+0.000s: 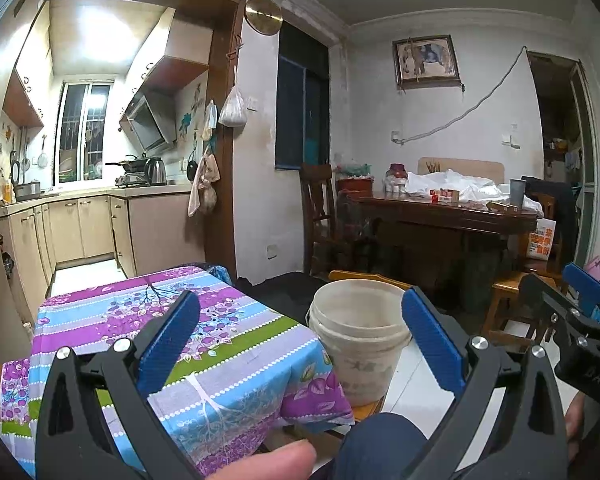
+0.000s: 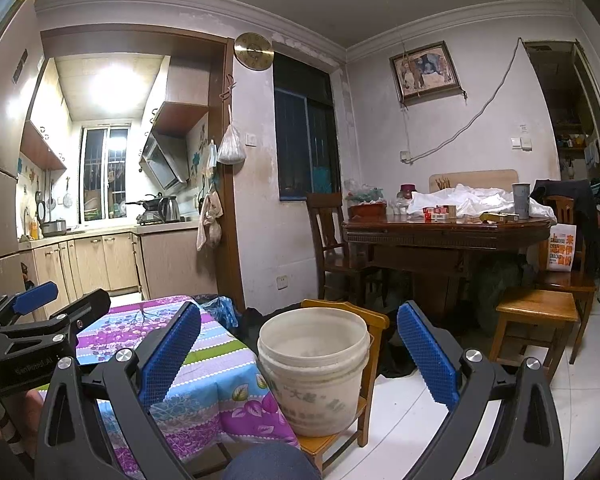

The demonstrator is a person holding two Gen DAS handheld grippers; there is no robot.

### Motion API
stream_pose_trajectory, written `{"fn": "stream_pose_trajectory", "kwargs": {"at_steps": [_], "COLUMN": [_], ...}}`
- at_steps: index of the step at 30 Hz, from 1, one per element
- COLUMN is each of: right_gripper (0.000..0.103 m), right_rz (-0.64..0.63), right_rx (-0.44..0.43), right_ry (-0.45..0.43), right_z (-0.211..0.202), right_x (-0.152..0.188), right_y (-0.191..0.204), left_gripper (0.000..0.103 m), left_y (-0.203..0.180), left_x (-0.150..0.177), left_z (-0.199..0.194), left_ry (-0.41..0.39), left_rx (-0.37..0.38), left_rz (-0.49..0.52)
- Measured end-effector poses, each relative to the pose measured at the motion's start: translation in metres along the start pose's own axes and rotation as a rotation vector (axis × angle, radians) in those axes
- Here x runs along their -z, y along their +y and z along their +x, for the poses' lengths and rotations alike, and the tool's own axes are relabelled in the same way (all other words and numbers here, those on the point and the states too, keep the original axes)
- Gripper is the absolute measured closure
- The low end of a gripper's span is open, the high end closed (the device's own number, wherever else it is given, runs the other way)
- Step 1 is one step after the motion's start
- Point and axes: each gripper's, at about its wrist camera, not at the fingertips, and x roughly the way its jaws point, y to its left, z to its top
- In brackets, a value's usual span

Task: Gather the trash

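A worn white plastic bucket (image 1: 356,344) (image 2: 314,368) stands on a small wooden stool (image 2: 336,440) beside a low table under a purple, blue and green flowered cloth (image 1: 172,332) (image 2: 196,364). My left gripper (image 1: 300,340) is held open above the cloth's edge and the bucket, nothing between its blue pads. My right gripper (image 2: 298,354) is open too, framing the bucket from nearer the floor side. Each gripper shows in the other's view: the right gripper (image 1: 580,320) at the right edge, the left gripper (image 2: 40,320) at the left edge. No trash shows on the cloth.
A dark dining table (image 2: 448,232) with white bags, boxes and a grey cup stands at the back right, with wooden chairs (image 2: 332,240) and a low stool (image 2: 536,312) around it. The kitchen (image 1: 84,200) opens at the back left. A knee (image 1: 384,436) and a thumb (image 1: 276,460) show below.
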Motion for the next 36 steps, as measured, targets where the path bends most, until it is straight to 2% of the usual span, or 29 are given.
{"fn": "stream_pose_trajectory", "kwargs": {"at_steps": [36], "right_gripper": [0.005], "right_rz": [-0.010], "right_rx": [-0.017], "right_ry": [0.028], "right_z": [0.015], "right_x": [0.020], "right_y": [0.001], "left_gripper": [0.006], "left_y": [0.000], "left_x": [0.009], "left_z": [0.010], "left_ry": [0.055], "left_rx": [0.012], "left_rz": [0.000]}}
